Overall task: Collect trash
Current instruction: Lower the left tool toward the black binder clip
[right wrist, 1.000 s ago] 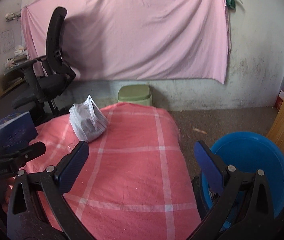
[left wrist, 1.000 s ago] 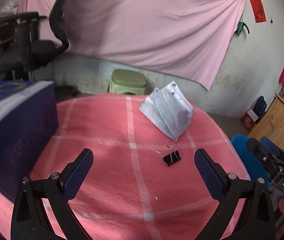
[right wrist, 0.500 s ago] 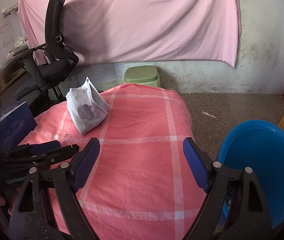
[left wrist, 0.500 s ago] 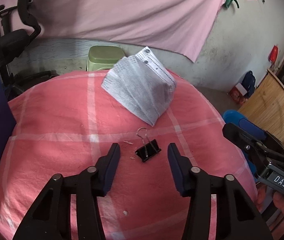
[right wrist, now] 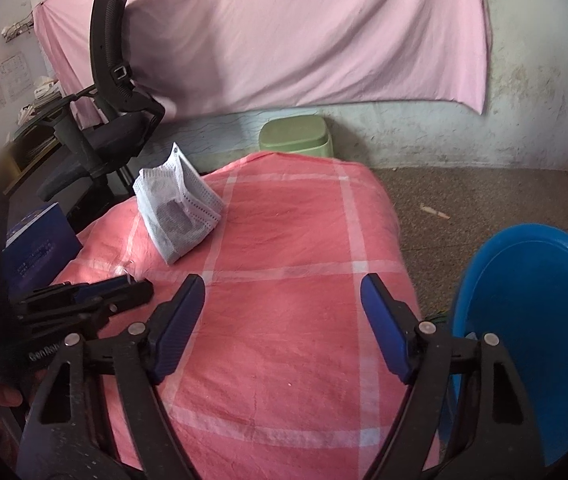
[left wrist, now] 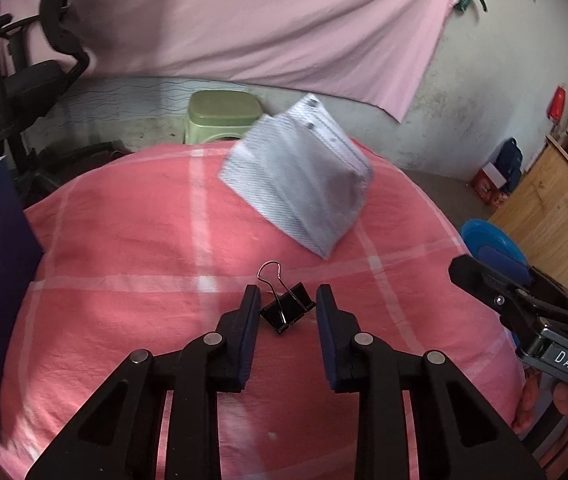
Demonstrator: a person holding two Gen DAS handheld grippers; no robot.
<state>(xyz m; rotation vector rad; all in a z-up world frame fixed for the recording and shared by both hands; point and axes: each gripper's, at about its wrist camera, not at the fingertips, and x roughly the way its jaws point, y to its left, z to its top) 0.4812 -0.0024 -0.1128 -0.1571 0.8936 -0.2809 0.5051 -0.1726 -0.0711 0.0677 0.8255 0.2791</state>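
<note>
Closing on the binder clip

My left gripper (left wrist: 287,300) is closing, binder clip (left wrist: 286,307) between its fingers, pads not pressing yet; my right gripper (right wrist: 282,292) spreads wide, narrowing slightly over the pink surface (right wrist: 284,240).

The cloth (left wrist: 124,264) is salmon pink, checked with pale lines; the clip (left wrist: 286,308) black, its handle silvery; the mask (left wrist: 300,184) white with fine grey stripes (darker at its middle); the pads (right wrist: 180,324) dark blue; the basin (right wrist: 532,320) bright blue; the stool (right wrist: 296,136) pale green; the sheet (right wrist: 284,32) plain pink
</note>
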